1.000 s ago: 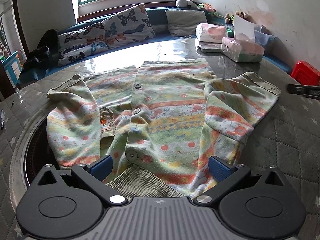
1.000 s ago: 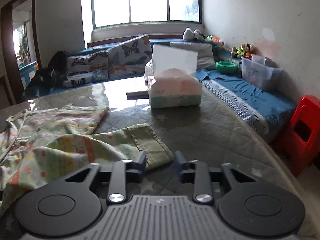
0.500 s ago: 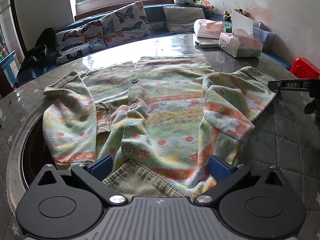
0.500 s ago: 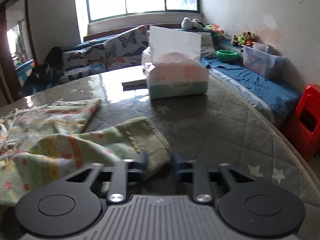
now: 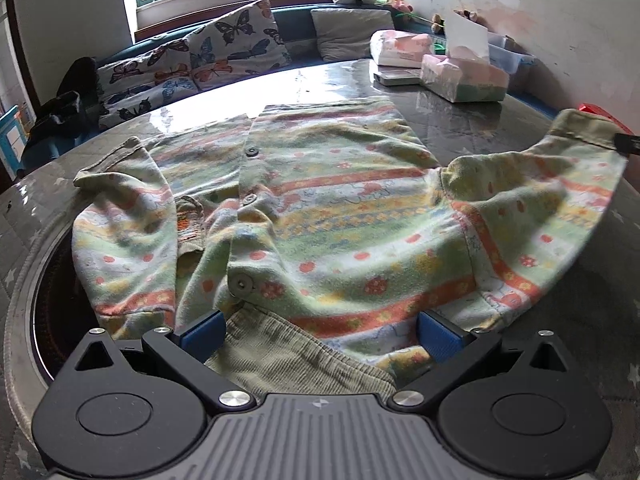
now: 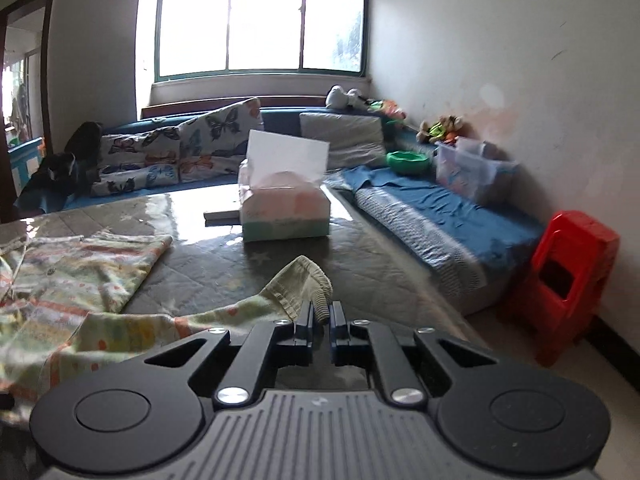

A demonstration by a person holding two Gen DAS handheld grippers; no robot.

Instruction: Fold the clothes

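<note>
Striped cardigan (image 5: 320, 208) spread flat on the grey quilted worktop (image 6: 372, 264), buttons up. Right sleeve cuff (image 6: 308, 280) lifted off the surface, clamped between the right tongs (image 6: 320, 316). Left tongs (image 5: 320, 332) wide apart at the ribbed collar, gripping nothing. Tissue box (image 6: 284, 212) further back, well apart from the cardigan.

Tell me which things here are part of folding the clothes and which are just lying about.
Part of the job:
- striped cardigan
- its sleeve cuff, pinched in the right tool
- left tool, open over the collar

Lying about:
- tissue box
- butterfly cushions
- red stool
- green bowl
</note>
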